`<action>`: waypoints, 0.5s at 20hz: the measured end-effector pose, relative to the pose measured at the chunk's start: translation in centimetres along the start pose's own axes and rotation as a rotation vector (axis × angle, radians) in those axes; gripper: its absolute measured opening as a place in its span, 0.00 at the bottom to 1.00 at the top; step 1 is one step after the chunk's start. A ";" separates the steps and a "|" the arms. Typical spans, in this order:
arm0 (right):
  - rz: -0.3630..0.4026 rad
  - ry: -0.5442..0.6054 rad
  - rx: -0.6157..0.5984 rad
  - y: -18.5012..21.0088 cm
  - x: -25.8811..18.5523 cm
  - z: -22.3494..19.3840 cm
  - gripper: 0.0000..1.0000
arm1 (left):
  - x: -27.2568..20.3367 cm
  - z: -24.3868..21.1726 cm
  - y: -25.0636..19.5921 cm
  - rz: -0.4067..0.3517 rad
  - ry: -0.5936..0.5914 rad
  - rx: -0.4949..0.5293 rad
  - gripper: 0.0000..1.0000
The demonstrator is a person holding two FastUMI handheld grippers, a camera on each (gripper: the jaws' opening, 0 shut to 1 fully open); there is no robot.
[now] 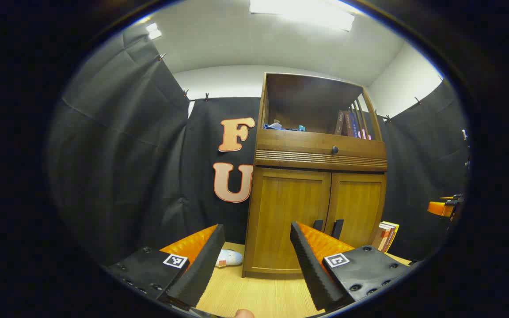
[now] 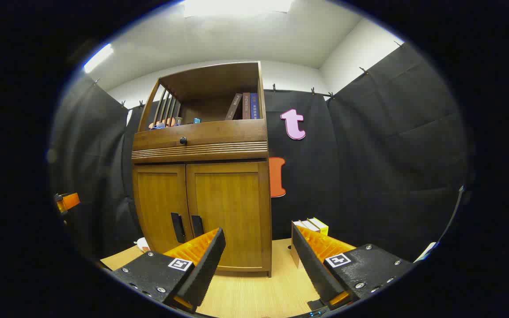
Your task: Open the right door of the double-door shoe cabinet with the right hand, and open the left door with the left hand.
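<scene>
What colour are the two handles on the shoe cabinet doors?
Black. The two door handles stand out dark against the brown wooden doors, best seen in the right gripper view.

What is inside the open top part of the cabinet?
On the cabinet's open shelf stand some books, with small blue things lying beside them. Both doors below are shut, so their inside is hidden.

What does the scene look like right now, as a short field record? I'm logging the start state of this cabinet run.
cabinet: wooden shoe cabinet standing on a light wood floor
right door: shut
left door: shut
handles: two dark vertical pulls, right door handle and left door handle, side by side at the centre seam
upper part: drawer knob; books in the open shelf
left hand-held gripper: open, short of the cabinet
right hand-held gripper: open, short of the cabinet
</scene>
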State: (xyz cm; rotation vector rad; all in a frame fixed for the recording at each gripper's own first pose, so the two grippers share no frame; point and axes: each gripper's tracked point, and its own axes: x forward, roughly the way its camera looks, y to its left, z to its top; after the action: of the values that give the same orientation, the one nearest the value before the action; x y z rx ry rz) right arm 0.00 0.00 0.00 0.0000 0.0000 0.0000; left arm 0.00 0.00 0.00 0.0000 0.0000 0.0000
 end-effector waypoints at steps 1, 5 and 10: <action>-0.001 0.002 -0.003 0.0 0.1 -0.2 0.94 | 0.4 -0.3 -0.3 -0.009 0.001 0.002 0.99; -0.003 0.009 -0.019 0.0 0.6 -0.6 0.97 | 3.8 -0.7 -1.9 -0.047 -0.006 0.025 0.96; 0.013 0.030 -0.022 1.0 3.2 -1.4 0.94 | 8.1 -2.3 -3.5 -0.077 0.001 0.005 0.99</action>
State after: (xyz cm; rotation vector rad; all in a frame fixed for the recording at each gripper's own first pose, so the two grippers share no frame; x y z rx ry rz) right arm 3.17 1.04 -1.37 -0.0219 0.0304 0.0130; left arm 8.07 -3.47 -2.26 0.0051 0.0009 -0.0766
